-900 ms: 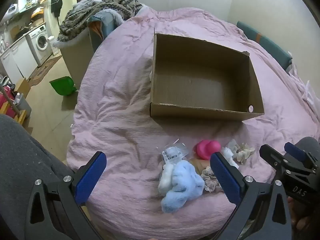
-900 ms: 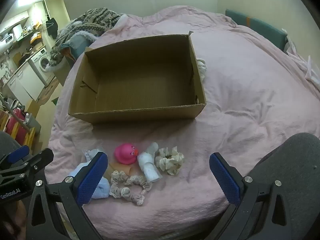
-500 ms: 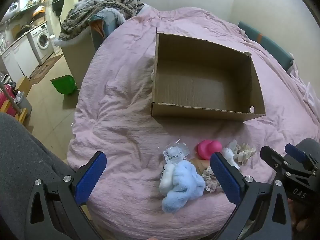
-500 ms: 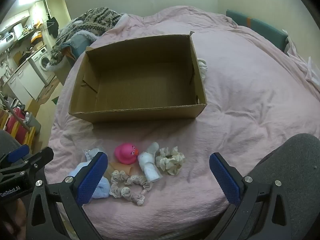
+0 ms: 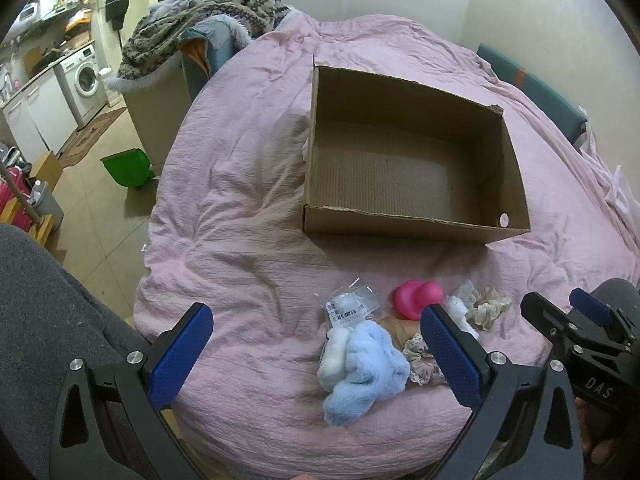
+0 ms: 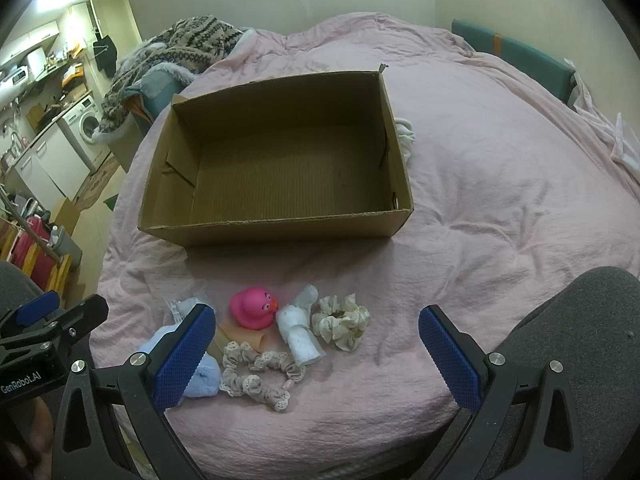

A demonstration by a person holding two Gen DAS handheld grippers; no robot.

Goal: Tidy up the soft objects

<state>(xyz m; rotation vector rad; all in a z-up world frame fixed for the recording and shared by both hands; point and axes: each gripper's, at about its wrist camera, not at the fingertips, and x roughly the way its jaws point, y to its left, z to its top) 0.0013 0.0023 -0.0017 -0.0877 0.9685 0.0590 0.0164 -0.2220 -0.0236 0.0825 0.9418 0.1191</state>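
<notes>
Fluffy blue plush (image 5: 368, 368) (beside corrugated box (image 5: 412, 224))

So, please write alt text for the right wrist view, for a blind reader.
An empty cardboard box sits on a pink bed cover; nearer lie a pink duck, scrunchies and small soft items. The open right gripper hovers above them, holding nothing.
</notes>
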